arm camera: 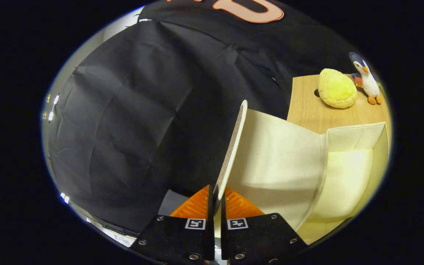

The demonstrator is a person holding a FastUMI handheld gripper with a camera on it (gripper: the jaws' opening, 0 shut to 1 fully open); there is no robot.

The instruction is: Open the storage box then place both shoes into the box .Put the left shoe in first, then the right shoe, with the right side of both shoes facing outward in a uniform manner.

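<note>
Between the two orange fingers [197, 208] of the gripper [217, 206], at about 6 o'clock, stands the thin edge of the box's lid [271, 154]. The fingers are nearly closed, one pad on each face of the lid, so both seem to press on it, though the contact itself is partly hidden by the black finger mounts. From the grip the lid rises edge-on toward 12 o'clock, tilted slightly to 1 o'clock, its pale inner face turned to the 3 o'clock side.

At 3 to 4 o'clock of the fingers the box [348, 173] lies open, cream inside, its far wall upright beyond the hinge fold. Beyond the box, toward 2 o'clock, is a wooden table [307, 110]. On it sit a yellow plush [337, 88] and, just beside it at its 3 o'clock, a penguin toy [366, 79] standing upright. Black cloth covers the wall from 9 to 12 o'clock.
</note>
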